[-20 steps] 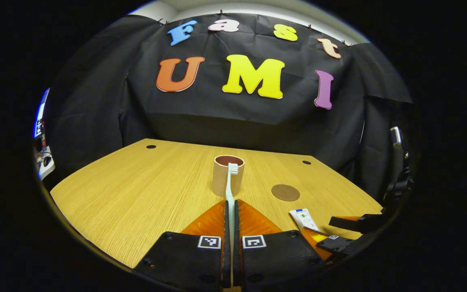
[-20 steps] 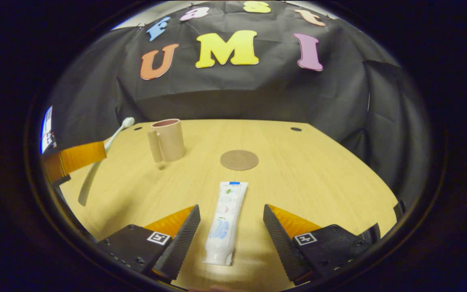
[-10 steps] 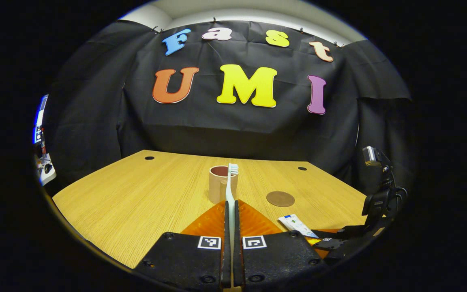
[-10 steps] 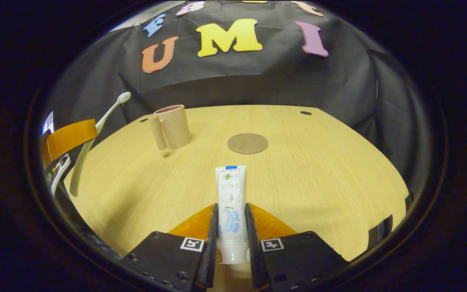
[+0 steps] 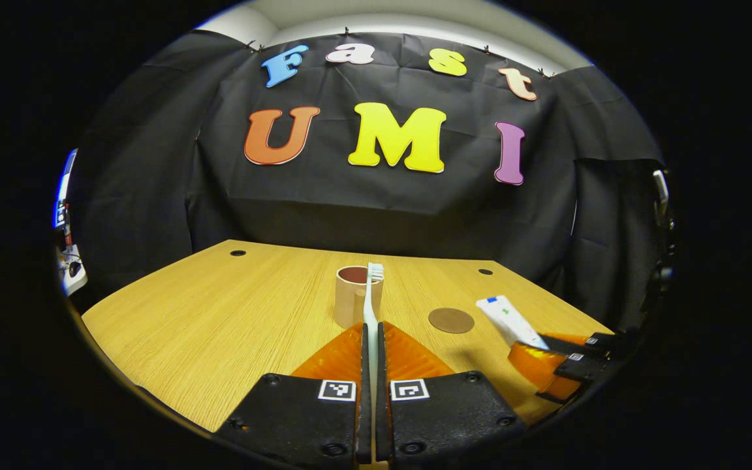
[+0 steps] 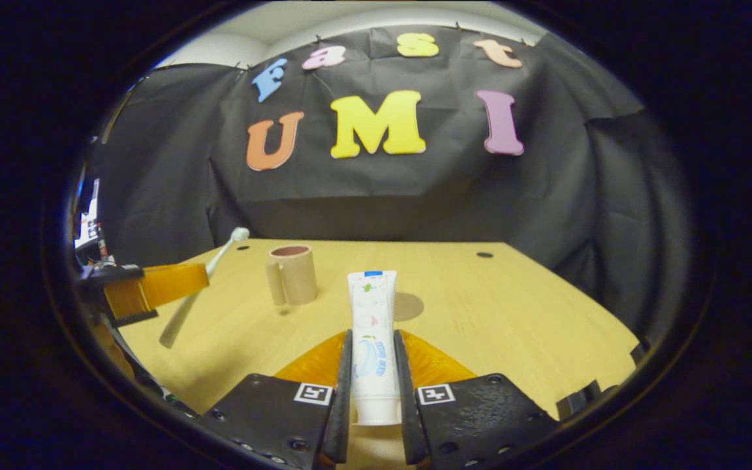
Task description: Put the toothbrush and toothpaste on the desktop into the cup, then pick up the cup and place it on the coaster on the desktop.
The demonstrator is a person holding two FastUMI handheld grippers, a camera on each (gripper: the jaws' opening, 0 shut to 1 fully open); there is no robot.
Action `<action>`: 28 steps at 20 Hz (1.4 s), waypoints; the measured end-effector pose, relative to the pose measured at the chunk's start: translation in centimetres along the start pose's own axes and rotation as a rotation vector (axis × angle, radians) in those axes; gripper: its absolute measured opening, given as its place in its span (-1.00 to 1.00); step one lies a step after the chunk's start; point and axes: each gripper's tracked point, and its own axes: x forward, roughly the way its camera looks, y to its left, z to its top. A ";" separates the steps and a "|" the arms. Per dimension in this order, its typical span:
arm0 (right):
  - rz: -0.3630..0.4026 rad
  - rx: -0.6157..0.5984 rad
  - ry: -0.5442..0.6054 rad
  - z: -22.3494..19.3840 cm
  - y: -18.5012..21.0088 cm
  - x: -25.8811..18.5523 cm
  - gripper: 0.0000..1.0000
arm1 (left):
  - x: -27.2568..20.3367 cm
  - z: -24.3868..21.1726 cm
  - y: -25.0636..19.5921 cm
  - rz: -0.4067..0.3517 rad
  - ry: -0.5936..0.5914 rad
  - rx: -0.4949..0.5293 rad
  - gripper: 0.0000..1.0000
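My left gripper (image 5: 371, 339) is shut on a white toothbrush (image 5: 371, 297), held in the air with its bristle head lined up in front of the tan cup (image 5: 352, 297). In the right gripper view the same toothbrush (image 6: 203, 282) slants up from the left gripper (image 6: 157, 287), to the left of the cup (image 6: 294, 274). My right gripper (image 6: 373, 356) is shut on a white toothpaste tube (image 6: 371, 326), lifted off the desk. The left gripper view has that tube (image 5: 510, 321) tilted up at the right gripper (image 5: 562, 362). A round brown coaster (image 5: 451, 320) lies right of the cup, half hidden behind the tube (image 6: 410, 305).
The wooden desk (image 5: 219, 313) has small dark holes near its back corners (image 5: 237, 252) (image 5: 485, 271). The black cloth wall stands close behind the desk. Equipment sits off the desk's left side (image 5: 66, 261).
The right gripper, open around the toothpaste a second ago, closed on it and lifted it off the desk. The left gripper has held nearly steady with the toothbrush over the last half second.
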 end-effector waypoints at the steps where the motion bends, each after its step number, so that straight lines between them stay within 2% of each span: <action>1: 0.003 -0.013 -0.054 1.2 0.3 -0.8 -0.34 | -0.1 -0.1 0.1 0.001 0.003 -0.001 -0.89; 3: 0.006 -0.033 -0.138 3.3 0.7 -2.1 -0.34 | 0.0 -0.3 -0.1 -0.002 0.007 0.002 -0.88; 7: 0.024 -0.052 -0.207 5.1 1.6 -4.0 -0.30 | 0.6 -0.1 0.7 0.004 0.000 0.014 -0.88; 8: 0.027 -0.049 -0.218 5.5 1.7 -4.3 -0.35 | 0.8 -0.1 0.9 0.007 0.007 0.009 -0.88; 12: 0.043 -0.023 -0.229 5.9 1.4 -4.6 -0.36 | 2.2 4.2 1.3 0.018 -0.048 0.045 -0.88; 15: 0.022 0.006 -0.228 6.0 0.1 -4.4 -0.36 | 5.1 9.1 1.6 0.024 -0.111 0.044 -0.89; 19: -0.011 0.063 -0.202 5.9 -2.0 -3.4 -0.36 | 11.9 12.5 2.6 0.029 -0.130 0.003 -0.89; 21: -0.019 0.068 -0.207 6.0 -2.7 -3.4 -0.36 | 15.6 12.4 2.8 0.019 -0.114 -0.003 -0.89; 23: -0.019 0.078 -0.209 6.2 -3.1 -3.3 -0.36 | 18.1 11.8 2.0 -0.024 -0.094 -0.005 -0.89; 28: -0.021 0.100 -0.197 5.9 -3.9 -2.9 -0.36 | 20.3 10.8 1.8 -0.034 -0.084 -0.012 -0.88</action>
